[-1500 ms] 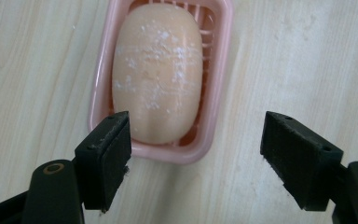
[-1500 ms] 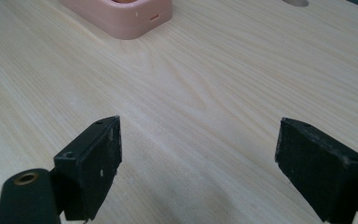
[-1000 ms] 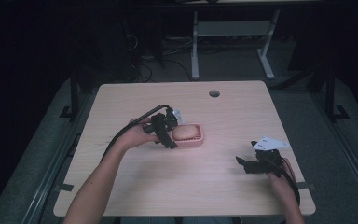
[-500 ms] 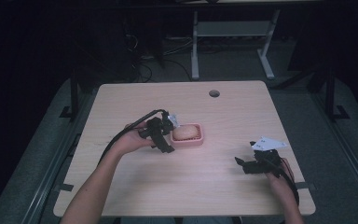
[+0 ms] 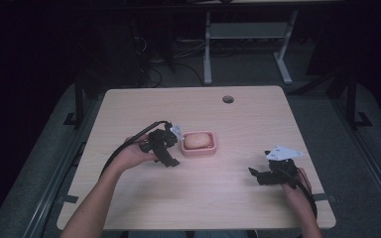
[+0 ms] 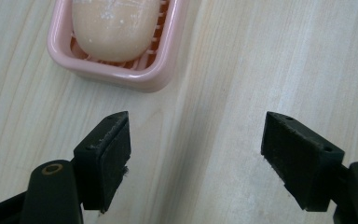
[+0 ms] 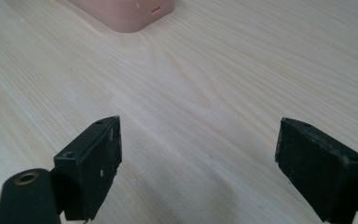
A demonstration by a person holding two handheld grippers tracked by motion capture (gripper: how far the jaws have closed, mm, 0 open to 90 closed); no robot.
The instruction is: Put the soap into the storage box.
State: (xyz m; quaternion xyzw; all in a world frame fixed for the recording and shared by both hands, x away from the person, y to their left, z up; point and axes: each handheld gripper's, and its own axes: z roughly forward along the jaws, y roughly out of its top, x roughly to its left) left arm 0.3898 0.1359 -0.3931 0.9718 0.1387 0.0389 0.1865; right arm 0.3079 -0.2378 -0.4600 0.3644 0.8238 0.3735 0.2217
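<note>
Since a second ago the left gripper (image 5: 170,148) has drawn back from the pink soap dish (image 5: 199,149) toward 8 o'clock and now sits just beside its left edge, jaws spread wide with nothing between them. In the left gripper view the dish lies at 11 o'clock, the peach soap bar (image 6: 115,25) resting in it. At 4 o'clock on the wooden table (image 5: 218,198), well apart, the right gripper (image 5: 260,174) has stayed put, jaws likewise wide and empty.
</note>
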